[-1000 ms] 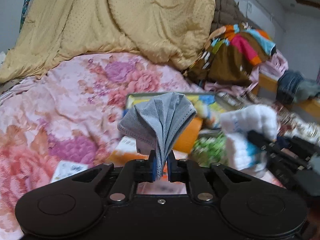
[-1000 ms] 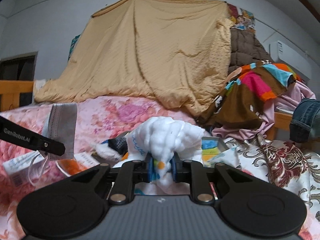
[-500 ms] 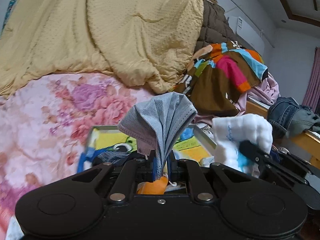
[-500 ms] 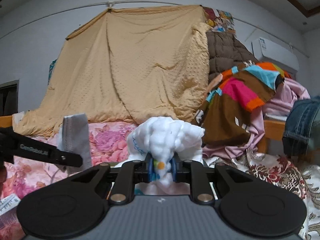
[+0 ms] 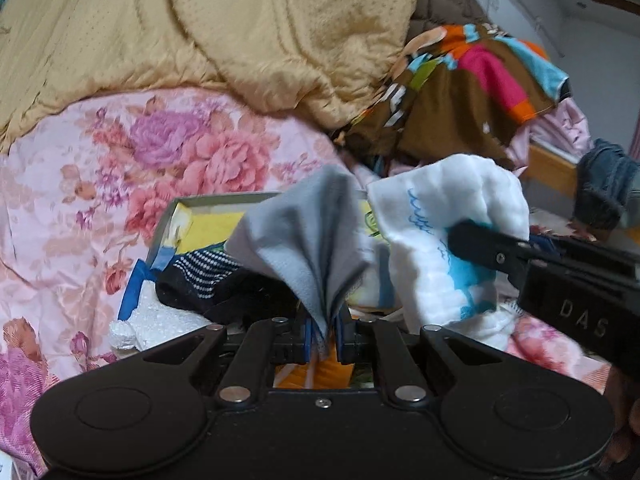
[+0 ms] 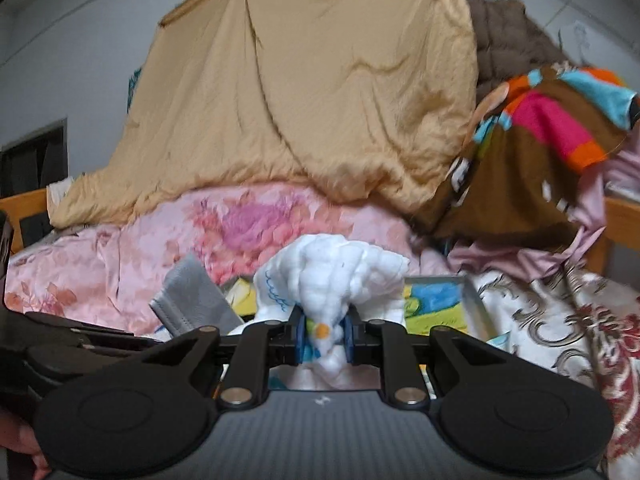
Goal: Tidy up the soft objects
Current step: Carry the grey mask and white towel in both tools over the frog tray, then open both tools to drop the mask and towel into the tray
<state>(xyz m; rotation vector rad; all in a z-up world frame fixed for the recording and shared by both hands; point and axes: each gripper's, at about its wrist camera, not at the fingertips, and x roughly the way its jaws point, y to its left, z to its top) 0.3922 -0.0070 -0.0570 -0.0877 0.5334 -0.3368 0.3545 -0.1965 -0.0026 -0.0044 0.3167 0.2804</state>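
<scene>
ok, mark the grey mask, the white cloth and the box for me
grey mask (image 5: 304, 240), left wrist view, middle of its fanned folds.
white cloth (image 6: 336, 276), right wrist view, bunched top above the jaws.
box (image 5: 216, 199), left wrist view, far rim.

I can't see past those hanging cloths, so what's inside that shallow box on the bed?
Inside the shallow cartoon-printed box lie a dark sock with a checked cuff and a white fluffy cloth with blue trim. The held grey cloth and white towel hide the rest.

Left gripper (image 5: 322, 334) clamped on grey cloth (image 5: 304, 236), right gripper (image 6: 324, 334) pinching white cloth (image 6: 332, 276), side by side
</scene>
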